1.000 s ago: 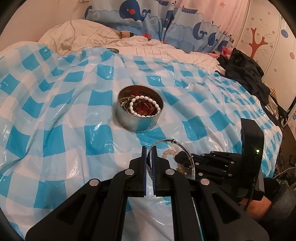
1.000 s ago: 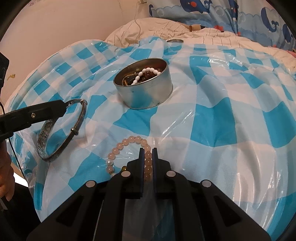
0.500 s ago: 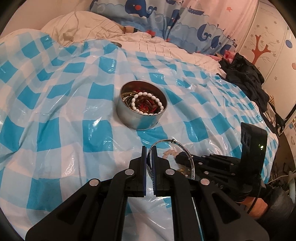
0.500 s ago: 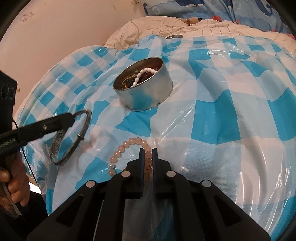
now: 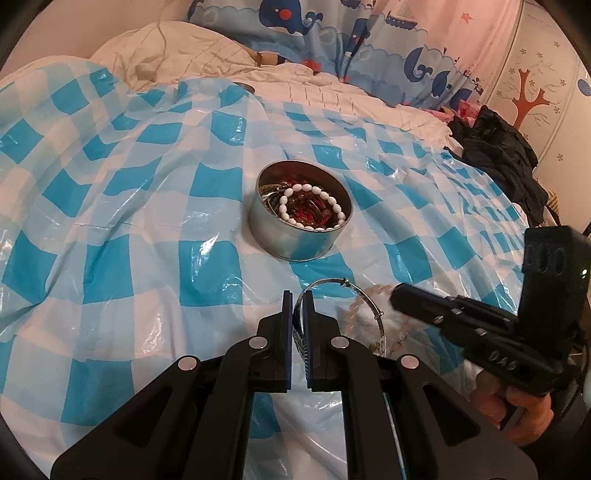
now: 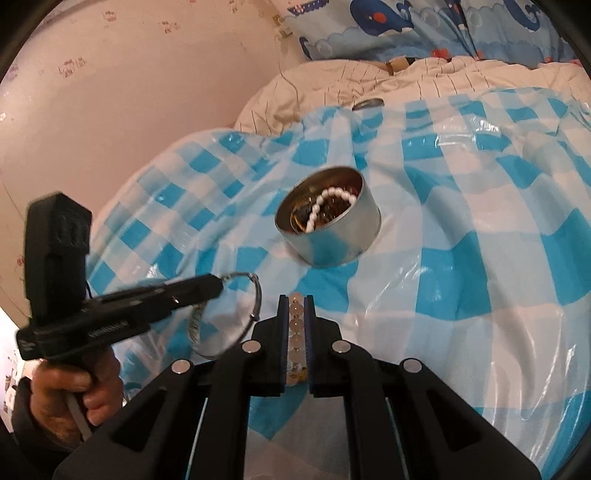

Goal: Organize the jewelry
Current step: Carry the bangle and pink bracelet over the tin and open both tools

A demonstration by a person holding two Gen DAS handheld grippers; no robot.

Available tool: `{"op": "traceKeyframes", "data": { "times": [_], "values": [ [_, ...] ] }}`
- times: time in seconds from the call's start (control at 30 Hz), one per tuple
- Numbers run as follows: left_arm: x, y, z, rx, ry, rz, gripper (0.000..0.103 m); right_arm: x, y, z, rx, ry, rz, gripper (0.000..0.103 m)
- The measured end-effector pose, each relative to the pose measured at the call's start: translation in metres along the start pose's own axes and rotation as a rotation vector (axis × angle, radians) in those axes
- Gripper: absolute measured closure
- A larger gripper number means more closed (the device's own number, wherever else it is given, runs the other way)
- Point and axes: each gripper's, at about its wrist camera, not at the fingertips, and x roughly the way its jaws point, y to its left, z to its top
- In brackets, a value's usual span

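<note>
A round metal tin point(image 5: 300, 221) point(image 6: 328, 218) stands on the blue-and-white checked plastic sheet point(image 5: 110, 206) and holds a white bead bracelet point(image 5: 314, 206) and other jewelry. My left gripper point(image 5: 298, 299) is shut on a silver bangle point(image 5: 354, 291), held in front of the tin above the sheet; the bangle also shows in the right wrist view point(image 6: 255, 295). My right gripper point(image 6: 296, 301) is shut on a pale pink bead bracelet point(image 6: 295, 325), lifted off the sheet, to the right of the left gripper point(image 6: 218, 284). The bracelet shows blurred in the left wrist view point(image 5: 369, 299).
The sheet covers a bed with a cream quilt point(image 5: 207, 55) and whale-print bedding point(image 5: 332, 33) behind. Dark clothes point(image 5: 502, 155) lie at the far right. A pink wall point(image 6: 129, 92) stands to the left.
My right gripper has lifted the pink bead bracelet off the sheet and swung upward. My left gripper with the bangle has risen a little and tilted toward the tin.
</note>
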Motion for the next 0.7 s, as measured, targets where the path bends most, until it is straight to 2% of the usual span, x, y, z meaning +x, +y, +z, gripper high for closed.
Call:
{"op": "traceKeyframes", "data": {
  "times": [0.3, 0.7],
  "values": [
    [0.006, -0.005, 0.000, 0.023, 0.009, 0.021, 0.099, -0.014, -0.004, 0.009, 0.019, -0.050, 0.007, 0.095],
    [0.011, -0.015, 0.008, 0.052, -0.001, 0.039, 0.099, -0.020, -0.002, 0.011, 0.011, -0.066, 0.015, 0.095]
  ]
}}
